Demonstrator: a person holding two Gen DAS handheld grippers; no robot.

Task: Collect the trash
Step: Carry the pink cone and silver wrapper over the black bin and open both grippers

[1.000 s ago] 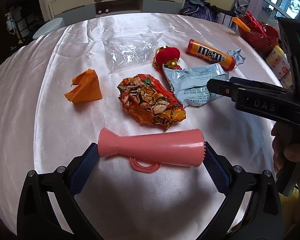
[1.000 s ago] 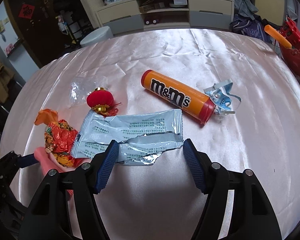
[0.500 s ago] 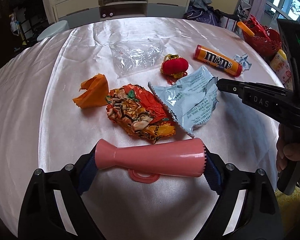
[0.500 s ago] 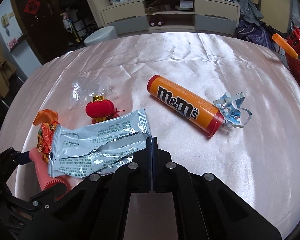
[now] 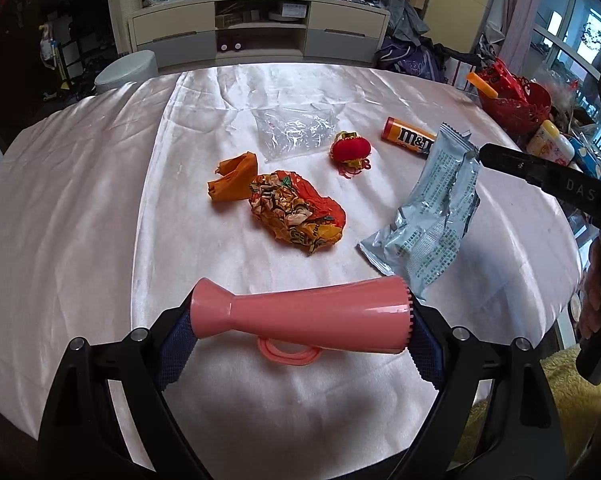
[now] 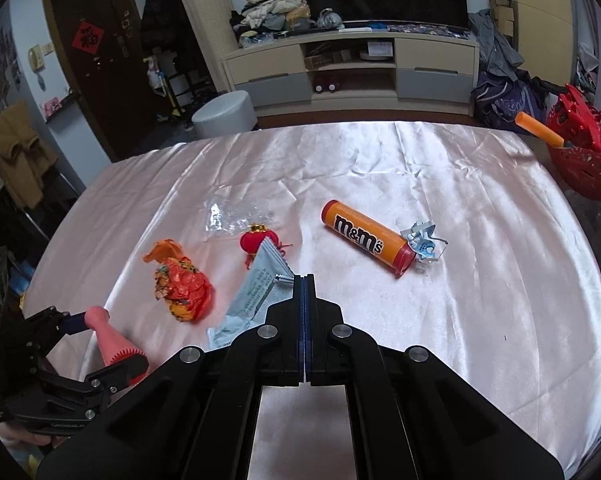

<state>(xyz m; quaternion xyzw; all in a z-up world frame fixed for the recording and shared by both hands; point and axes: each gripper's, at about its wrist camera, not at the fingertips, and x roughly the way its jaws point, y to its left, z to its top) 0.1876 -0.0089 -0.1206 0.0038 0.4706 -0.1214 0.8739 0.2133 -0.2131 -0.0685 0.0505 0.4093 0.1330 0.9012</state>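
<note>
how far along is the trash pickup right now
Early stage: nothing looks binned yet. In hand: the right gripper is shut on the pale blue foil wrapper, lifting one end off the pink satin tablecloth; the left gripper holds a pink plastic tube. Left lying: crumpled orange patterned wrapper, orange paper scrap, clear plastic bag.

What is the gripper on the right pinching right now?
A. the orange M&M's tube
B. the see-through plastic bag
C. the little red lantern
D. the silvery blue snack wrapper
D: the right gripper has its jaws closed on an edge of the silvery blue snack wrapper, which hangs lifted from it, while the other three things lie apart on the table.
</note>
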